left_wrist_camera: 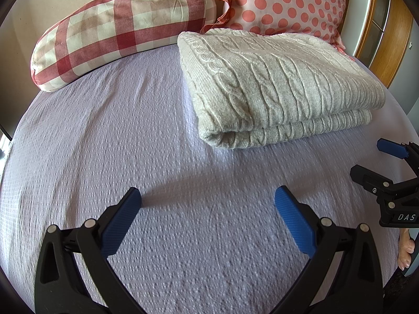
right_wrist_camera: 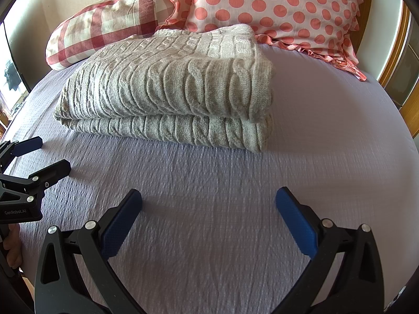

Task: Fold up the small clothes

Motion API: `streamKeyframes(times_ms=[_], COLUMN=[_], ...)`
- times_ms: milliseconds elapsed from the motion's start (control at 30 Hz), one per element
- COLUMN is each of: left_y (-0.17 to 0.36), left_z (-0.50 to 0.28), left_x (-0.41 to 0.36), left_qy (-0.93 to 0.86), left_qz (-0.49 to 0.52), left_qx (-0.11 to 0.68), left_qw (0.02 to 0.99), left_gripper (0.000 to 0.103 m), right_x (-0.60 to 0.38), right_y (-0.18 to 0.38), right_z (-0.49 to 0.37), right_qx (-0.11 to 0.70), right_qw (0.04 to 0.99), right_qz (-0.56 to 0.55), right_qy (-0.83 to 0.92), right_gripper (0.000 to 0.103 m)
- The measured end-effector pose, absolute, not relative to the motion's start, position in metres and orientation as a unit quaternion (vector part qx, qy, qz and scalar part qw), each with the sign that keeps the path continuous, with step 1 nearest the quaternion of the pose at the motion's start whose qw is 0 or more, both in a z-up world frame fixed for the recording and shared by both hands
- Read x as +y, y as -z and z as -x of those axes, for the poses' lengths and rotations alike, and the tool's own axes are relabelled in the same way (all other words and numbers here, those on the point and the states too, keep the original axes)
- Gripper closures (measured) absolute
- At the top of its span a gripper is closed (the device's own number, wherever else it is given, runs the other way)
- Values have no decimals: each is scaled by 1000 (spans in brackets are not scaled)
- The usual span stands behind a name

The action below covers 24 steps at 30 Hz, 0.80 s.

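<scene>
1. The bed (left_wrist_camera: 131, 136), under a lilac textured cover, fills both views. Apart from the items below I see nothing loose on it waiting to be folded.
2. The knitted garment (left_wrist_camera: 275, 86), pale grey with a cable pattern, lies on the cover at about 1 o'clock in the left wrist view and 12 o'clock in the right wrist view (right_wrist_camera: 170, 89). It is folded into a neat two-layer stack with edges roughly aligned, so I judge the folding done or nearly so; at most a tidy-up or the next item remains.
3. The spotted pillow (right_wrist_camera: 275, 7) sits behind the stack at 1 o'clock, just touching its far edge.
4. The checked cushion (left_wrist_camera: 112, 28) lies at 11 o'clock, beside the stack's far corner. Neither blocks the near side.
5. The left gripper (left_wrist_camera: 208, 201) has its jaws spread wide and holds nothing, hovering over bare cover short of the stack.
6. The right gripper (right_wrist_camera: 208, 201) is likewise wide apart and empty, near the stack but clear of it.
</scene>
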State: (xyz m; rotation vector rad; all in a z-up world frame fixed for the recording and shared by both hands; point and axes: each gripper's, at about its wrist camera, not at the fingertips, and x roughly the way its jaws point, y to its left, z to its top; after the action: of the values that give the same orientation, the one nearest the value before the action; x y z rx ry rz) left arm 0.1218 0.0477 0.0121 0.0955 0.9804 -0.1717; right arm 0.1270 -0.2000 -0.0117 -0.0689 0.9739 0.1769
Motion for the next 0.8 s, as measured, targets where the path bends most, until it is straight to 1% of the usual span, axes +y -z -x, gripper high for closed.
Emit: streamKeyframes(times_ms=[800], left_y=[-12], left_z=[-125], left_x=[47], left_qy=[85], left_qz=[-47], left_qx=[479], left_qw=[872], left_gripper=[2], right_x=[-199], right_y=[12], right_z=[-127], right_qx=[467], right_qw=[880], right_qz=[33], right_qy=[-84], right_gripper=[1])
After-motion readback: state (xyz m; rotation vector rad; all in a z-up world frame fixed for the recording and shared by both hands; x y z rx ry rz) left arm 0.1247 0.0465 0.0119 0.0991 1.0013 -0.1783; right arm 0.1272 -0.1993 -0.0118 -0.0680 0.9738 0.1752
